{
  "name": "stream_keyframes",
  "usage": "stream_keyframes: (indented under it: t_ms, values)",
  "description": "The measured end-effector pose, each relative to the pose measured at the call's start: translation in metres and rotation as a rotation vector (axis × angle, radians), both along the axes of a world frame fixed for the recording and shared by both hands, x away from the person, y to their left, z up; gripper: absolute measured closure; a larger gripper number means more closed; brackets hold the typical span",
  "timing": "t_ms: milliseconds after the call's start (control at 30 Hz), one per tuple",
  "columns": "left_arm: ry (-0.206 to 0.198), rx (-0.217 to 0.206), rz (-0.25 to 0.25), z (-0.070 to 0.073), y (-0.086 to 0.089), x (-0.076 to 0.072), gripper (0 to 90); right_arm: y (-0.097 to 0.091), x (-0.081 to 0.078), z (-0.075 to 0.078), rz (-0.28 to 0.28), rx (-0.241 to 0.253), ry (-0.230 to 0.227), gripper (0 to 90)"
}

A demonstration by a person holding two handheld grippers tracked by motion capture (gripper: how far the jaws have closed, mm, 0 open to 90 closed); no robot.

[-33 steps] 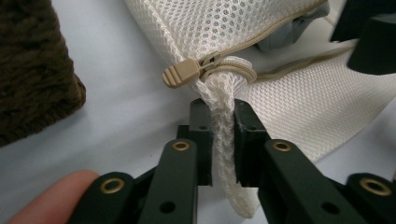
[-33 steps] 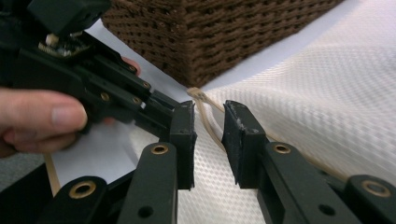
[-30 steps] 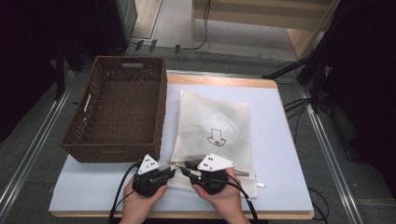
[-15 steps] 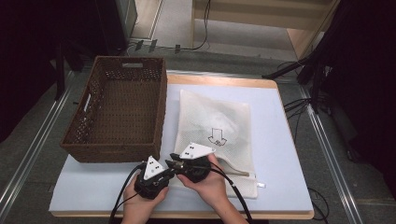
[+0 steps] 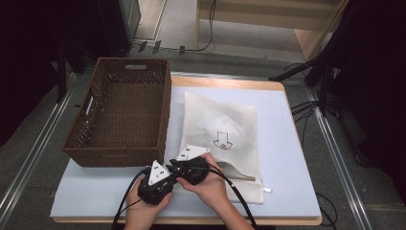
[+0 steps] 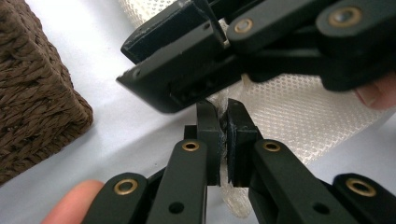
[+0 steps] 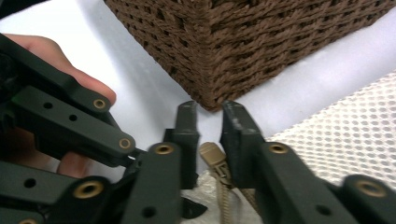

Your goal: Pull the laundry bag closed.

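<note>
1. Mesh laundry bag [image 5: 220, 139] is lying flat on the white table [image 5: 95, 201], just right of the empty wicker basket [image 5: 119, 115]; its zipper edge is facing the person, and a pale item is showing faintly through the netting.
2. The left gripper [image 6: 223, 140] is clamping a fold of netting at the bag's near left corner, its jaws pressed tight on the fabric.
3. The right gripper [image 7: 208, 135] is sitting right against the left one, and its jaws have just been closing; the tan zipper pull [image 7: 212, 156] is standing between them, but a gap is showing on either side, so they are not yet pinching it.
4. Progress looks early: the corner is anchored and the pull is lined up.
5. Left to do, judging by the layout: nipping the pull, drawing the zipper along the near edge, and probably moving the contents toward the basket.
</note>
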State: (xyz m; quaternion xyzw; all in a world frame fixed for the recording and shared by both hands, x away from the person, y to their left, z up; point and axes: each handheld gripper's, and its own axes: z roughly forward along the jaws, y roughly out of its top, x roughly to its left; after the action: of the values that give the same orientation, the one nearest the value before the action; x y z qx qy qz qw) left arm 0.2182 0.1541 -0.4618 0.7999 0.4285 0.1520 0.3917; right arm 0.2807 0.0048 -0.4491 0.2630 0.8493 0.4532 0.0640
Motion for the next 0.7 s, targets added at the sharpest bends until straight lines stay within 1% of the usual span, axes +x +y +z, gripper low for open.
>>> stream_keyframes:
  t_ms: [67,167,200,267,333,400,433,500,633,700]
  values:
    - [0.001,-0.003,0.000,0.000,0.000,0.000,87.1,-0.002,0.000,0.002,0.000,-0.003,-0.002,83.4]
    - [0.001,-0.002,0.003,0.000,0.001,0.001,87.0,-0.007,0.000,0.004,-0.003,0.011,0.001,87.8]
    - [0.003,-0.003,0.002,0.000,0.002,0.001,87.0,-0.008,0.000,0.005,-0.003,0.012,-0.006,88.3]
    - [0.003,-0.006,0.001,0.000,0.002,0.001,87.0,-0.010,-0.001,0.006,-0.005,0.015,-0.004,89.0]
    - [0.002,0.000,0.000,0.000,0.001,0.001,87.0,-0.012,0.000,0.007,-0.005,0.013,-0.010,87.1]
    - [-0.003,0.004,-0.002,0.000,0.001,0.000,87.0,-0.012,0.001,0.007,0.000,0.018,-0.003,83.2]
    - [-0.003,0.006,-0.001,0.000,0.000,0.000,87.0,-0.011,0.002,0.008,0.008,0.018,0.008,82.2]
    - [-0.004,0.008,-0.003,0.000,0.001,0.000,87.0,-0.009,0.003,0.007,0.026,0.003,0.014,81.4]
    - [-0.005,0.011,-0.006,0.000,0.001,0.000,87.0,-0.006,0.004,0.006,0.051,-0.012,0.009,78.1]
    - [-0.004,0.011,-0.007,0.000,0.001,0.001,87.0,-0.005,0.005,0.005,0.062,-0.009,0.008,75.8]
